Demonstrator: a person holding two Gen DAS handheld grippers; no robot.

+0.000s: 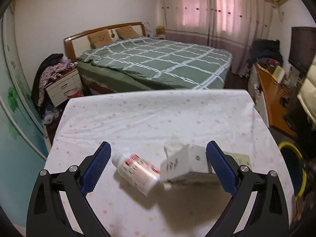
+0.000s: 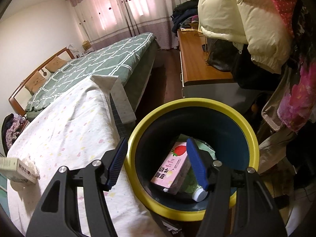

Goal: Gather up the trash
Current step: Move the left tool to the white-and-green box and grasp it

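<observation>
On the table with the floral cloth (image 1: 148, 114) lie a white bottle with a red label (image 1: 138, 169) and a white carton box (image 1: 185, 164), which tilts up against a crumpled tissue (image 1: 173, 141). My left gripper (image 1: 158, 144) is open wide around both, and the box sits close to the right finger's blue pad (image 1: 219, 167). My right gripper (image 2: 157, 140) hangs open over the yellow-rimmed bin (image 2: 193, 101) with nothing between its fingers. A pink strawberry milk carton (image 2: 171, 165) and a white-capped bottle (image 2: 199, 194) lie in the bin. The same box (image 2: 19, 169) shows at the far left of the right wrist view.
The bin (image 1: 286, 144) stands at the table's right edge. A bed with a green checked cover (image 1: 158, 63) lies beyond the table. A wooden desk (image 2: 197, 63) and hanging coats (image 2: 246, 19) crowd the right side. A nightstand piled with clothes (image 1: 61, 85) stands at the left.
</observation>
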